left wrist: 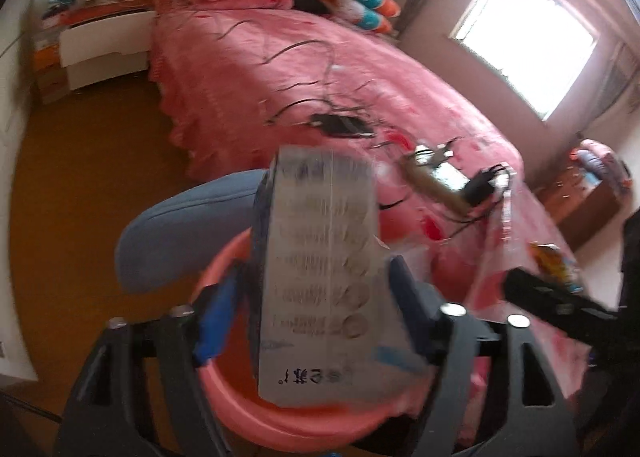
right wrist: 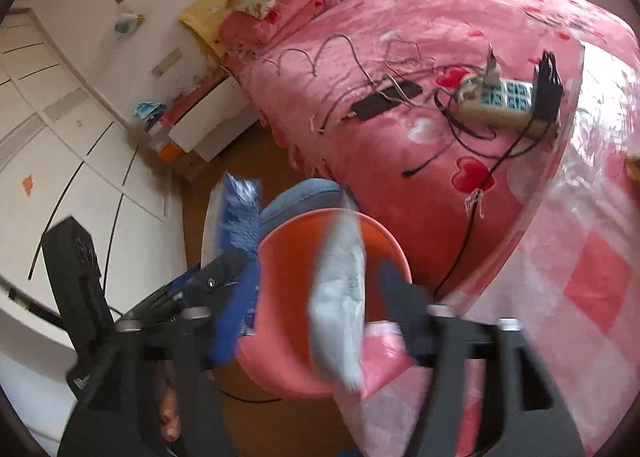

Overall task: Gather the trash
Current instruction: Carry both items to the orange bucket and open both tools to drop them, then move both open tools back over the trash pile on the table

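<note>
Nearest the left wrist camera, a white carton [left wrist: 320, 277] printed with grey circles and dark text is seen between the fingers of the left tongs [left wrist: 312, 297], directly above a pink basin [left wrist: 240, 409]. The fingers are spread wider than the carton; whether either pad touches it cannot be told (the frame is blurred by motion). A blue rounded cushion [left wrist: 180, 233] is seen just behind the basin, on the brown floor [left wrist: 88, 177].

In the right wrist view, a pale crumpled wrapper [right wrist: 340, 297] is seen between the fingers of the right tongs [right wrist: 316, 309], over the same basin [right wrist: 288, 257], with clear gaps on both sides, so the tongs are spread and not pinching it. The carton [right wrist: 236, 217] is seen at the left of the basin, with the left tongs [right wrist: 216, 281] beside it.

A bed under a pink cover [right wrist: 440, 17] is seen beside the basin, carrying a power strip [right wrist: 500, 101], tangled cables [right wrist: 360, 69] and a black flat device [right wrist: 384, 99].
</note>
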